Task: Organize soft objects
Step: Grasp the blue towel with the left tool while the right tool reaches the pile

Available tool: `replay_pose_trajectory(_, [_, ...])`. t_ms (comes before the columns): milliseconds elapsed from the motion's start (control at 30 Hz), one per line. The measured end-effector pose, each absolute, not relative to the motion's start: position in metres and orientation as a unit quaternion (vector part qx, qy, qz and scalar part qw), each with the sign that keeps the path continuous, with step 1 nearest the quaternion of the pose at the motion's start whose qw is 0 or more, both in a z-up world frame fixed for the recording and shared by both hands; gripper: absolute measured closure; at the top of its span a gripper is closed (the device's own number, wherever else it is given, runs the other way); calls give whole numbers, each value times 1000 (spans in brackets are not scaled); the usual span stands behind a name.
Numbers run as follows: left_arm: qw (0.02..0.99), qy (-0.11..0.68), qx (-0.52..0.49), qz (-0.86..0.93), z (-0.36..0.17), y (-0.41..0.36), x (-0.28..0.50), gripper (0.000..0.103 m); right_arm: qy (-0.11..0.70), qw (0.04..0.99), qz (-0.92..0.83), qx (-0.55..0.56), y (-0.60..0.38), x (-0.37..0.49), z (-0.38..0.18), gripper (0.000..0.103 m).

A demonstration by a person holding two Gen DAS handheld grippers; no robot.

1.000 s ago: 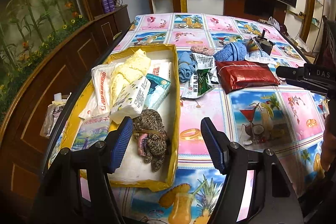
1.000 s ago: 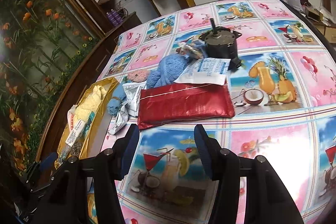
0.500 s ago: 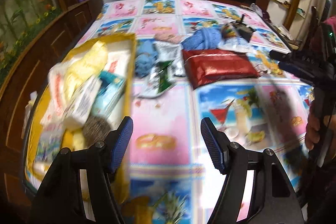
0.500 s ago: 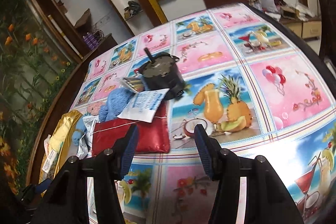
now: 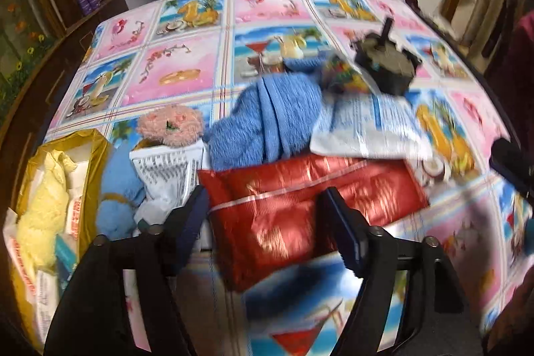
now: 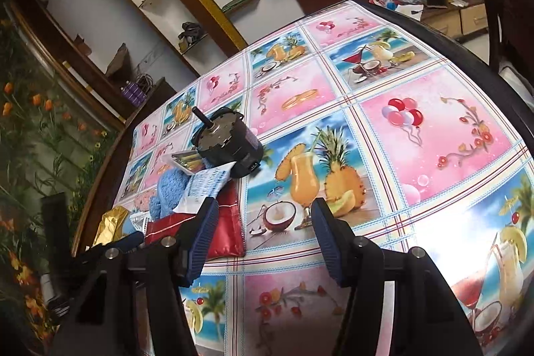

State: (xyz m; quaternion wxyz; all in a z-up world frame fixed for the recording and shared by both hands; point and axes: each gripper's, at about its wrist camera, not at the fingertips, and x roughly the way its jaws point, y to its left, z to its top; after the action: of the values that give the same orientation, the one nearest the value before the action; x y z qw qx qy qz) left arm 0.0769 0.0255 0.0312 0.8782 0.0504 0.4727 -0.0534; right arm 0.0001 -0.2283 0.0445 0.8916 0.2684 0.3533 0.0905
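Soft things crowd the patterned tablecloth (image 5: 187, 62): a red foil pouch (image 5: 300, 202), a blue towel (image 5: 267, 119) behind it, a pink fuzzy piece (image 5: 170, 124), and a yellow cloth (image 5: 43, 206) in the gold-lined box (image 5: 96, 152). Your left gripper (image 5: 263, 222) hangs over the pouch, jaws opening, pads not pressing it. Your right gripper (image 6: 263, 242) is opening too, holding nothing above bare tablecloth beside the pouch.
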Motion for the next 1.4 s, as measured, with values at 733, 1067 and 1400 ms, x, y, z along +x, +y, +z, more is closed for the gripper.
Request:
replay_pose_trajectory(733, [863,477,-29,-166,70,66,10,21,352,886,75,291,-237,-1,39,43])
replay_pose_trajectory(1067, [892,445,-28,-80,63,76,94,21,364,886,92,272,-222,0,37,43])
replay_pose_trajectory(1400, [859,498,34,-110,16,31,144,21,377,881,104,267,-217,4,33,43])
